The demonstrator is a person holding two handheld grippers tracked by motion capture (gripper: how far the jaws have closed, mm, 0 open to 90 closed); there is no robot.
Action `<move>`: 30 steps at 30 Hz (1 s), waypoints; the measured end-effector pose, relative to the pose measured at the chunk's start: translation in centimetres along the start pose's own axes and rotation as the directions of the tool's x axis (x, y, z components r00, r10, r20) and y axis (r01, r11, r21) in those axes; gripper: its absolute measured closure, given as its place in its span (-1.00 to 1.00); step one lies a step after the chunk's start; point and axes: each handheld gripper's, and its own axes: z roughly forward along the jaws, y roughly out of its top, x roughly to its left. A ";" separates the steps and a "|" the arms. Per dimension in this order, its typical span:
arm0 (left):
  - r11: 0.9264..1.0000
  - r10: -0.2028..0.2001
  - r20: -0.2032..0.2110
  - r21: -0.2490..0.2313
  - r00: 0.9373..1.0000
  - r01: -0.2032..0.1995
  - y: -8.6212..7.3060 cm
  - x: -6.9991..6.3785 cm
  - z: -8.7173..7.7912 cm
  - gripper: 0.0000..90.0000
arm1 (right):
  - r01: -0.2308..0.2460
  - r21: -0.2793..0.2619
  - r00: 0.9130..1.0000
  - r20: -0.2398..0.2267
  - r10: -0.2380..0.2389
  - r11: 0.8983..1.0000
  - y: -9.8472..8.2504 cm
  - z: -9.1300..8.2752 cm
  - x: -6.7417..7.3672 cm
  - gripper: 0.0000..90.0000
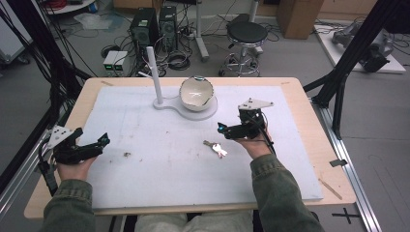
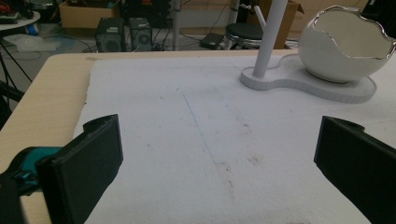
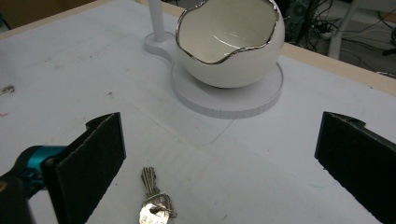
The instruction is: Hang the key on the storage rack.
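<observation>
A bunch of keys [image 1: 215,147] with a pale tag lies on the white mat [image 1: 145,159], just left of my right gripper [image 1: 230,130]. In the right gripper view the keys [image 3: 154,200] lie low between the wide-apart jaws, nearer the left one. That gripper [image 3: 219,158] is open and holds nothing. A white eggshell-shaped bowl [image 1: 196,92] with a silver rim sits on a white stand [image 1: 186,110] with an upright post [image 1: 153,72]. My left gripper [image 1: 94,145] rests at the mat's left edge, open and empty.
A small dark speck [image 1: 127,154] lies on the mat right of the left gripper. The mat covers a wooden table [image 1: 309,121]. Beyond the far edge are a stool [image 1: 246,36], computer towers [image 1: 145,26] and cables on the floor.
</observation>
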 end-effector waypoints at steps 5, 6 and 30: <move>1.000 -0.002 -0.002 -0.001 1.000 0.002 0.0 0.0 0.0 -0.96 | 0.020 0.023 1.000 -0.018 -0.019 1.000 0.4 0.8 0.4 -0.98; 1.000 -0.003 -0.002 -0.002 1.000 0.003 0.0 0.0 0.0 -0.96 | 0.020 0.026 1.000 -0.025 -0.020 0.999 0.4 0.9 0.5 -0.98; 1.000 0.000 -0.003 0.000 1.000 0.000 0.0 0.0 0.0 -0.96 | 0.113 0.247 0.990 -0.114 -0.086 0.962 0.5 5.0 1.2 -0.92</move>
